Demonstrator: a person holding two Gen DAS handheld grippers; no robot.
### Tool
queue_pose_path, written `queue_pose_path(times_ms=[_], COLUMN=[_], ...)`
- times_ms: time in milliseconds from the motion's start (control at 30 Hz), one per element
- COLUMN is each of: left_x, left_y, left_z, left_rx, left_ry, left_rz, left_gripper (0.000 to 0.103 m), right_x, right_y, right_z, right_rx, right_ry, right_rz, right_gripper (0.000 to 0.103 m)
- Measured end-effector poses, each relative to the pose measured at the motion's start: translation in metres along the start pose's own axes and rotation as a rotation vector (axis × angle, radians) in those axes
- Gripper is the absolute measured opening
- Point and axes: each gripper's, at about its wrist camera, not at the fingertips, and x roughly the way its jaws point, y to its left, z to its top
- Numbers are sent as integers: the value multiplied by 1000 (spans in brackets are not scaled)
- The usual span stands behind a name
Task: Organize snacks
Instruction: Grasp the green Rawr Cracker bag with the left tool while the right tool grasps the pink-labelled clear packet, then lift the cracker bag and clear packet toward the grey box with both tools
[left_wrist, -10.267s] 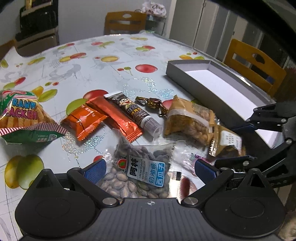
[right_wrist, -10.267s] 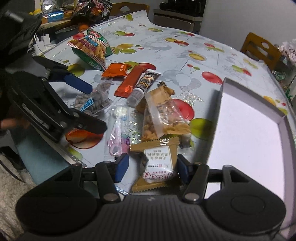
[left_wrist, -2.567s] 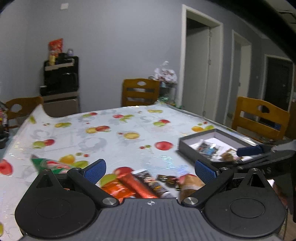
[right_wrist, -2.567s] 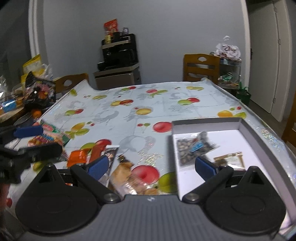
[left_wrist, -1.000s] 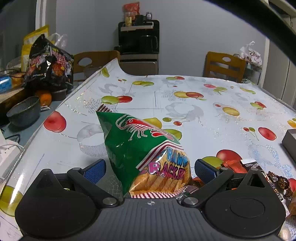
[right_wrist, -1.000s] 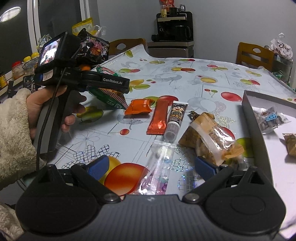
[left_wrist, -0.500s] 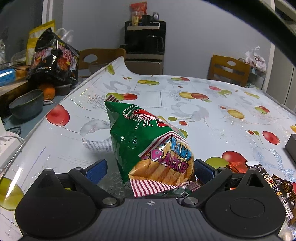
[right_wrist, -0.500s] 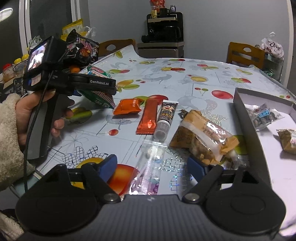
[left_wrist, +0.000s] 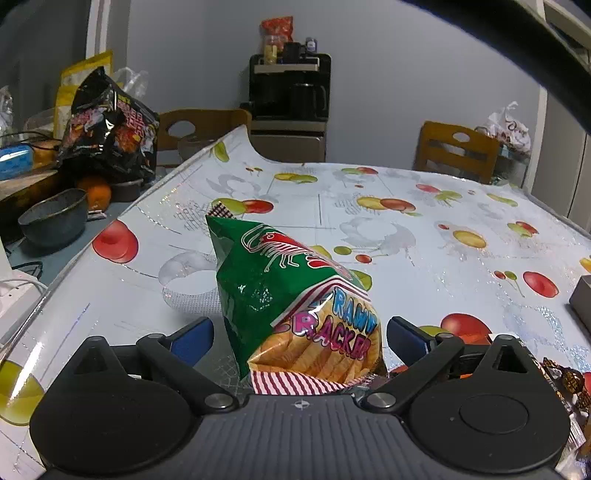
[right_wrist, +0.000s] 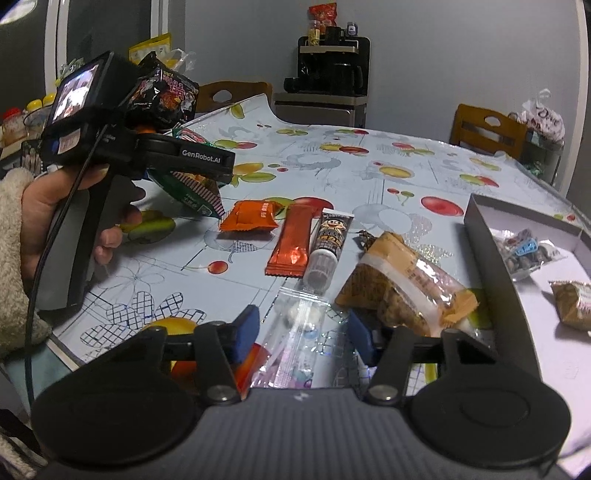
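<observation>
A green prawn cracker bag (left_wrist: 295, 295) stands tilted between the fingers of my left gripper (left_wrist: 299, 338), which is open; a gap shows at its left pad. In the right wrist view a hand holds that left gripper (right_wrist: 207, 166) over the bag (right_wrist: 192, 188). My right gripper (right_wrist: 303, 336) is closing its jaws around a clear candy packet (right_wrist: 299, 325); the pads are not touching it. Beyond lie an orange packet (right_wrist: 251, 216), a red stick pack (right_wrist: 291, 240), a dark tube (right_wrist: 327, 247) and a tan nut bag (right_wrist: 402, 291).
A grey box (right_wrist: 480, 221) at the right holds a seed packet (right_wrist: 524, 251) and a brown packet (right_wrist: 572, 302). The table's edge runs close on the left, past it a bowl (left_wrist: 51, 218) and a black snack bag (left_wrist: 110, 136). Wooden chairs (left_wrist: 458, 151) stand at the far side.
The right gripper's jaws have drawn much closer together around the clear packet. The cracker bag sits slightly nearer in the left gripper, whose fingers keep the same width.
</observation>
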Motion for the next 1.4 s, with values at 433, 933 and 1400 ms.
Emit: queue_pose_path(times_ms=[433,933,1400], left_x=[3,-5,-45], left_y=[-1,4,0], left_z=[-1,0,15], left_rx=[-3,5,7], left_ry=[-3,-38,-180], left_rz=[3,18,-5], left_gripper=[82,68,68], right_x=[-3,-6,-24], right_y=[6,-1,-6], right_z=[-3,-1,18], right_rx=[-42,-18,-10], right_ry=[-20,-30,-151], right_rz=[9,24,34], right_gripper=[28,19,19])
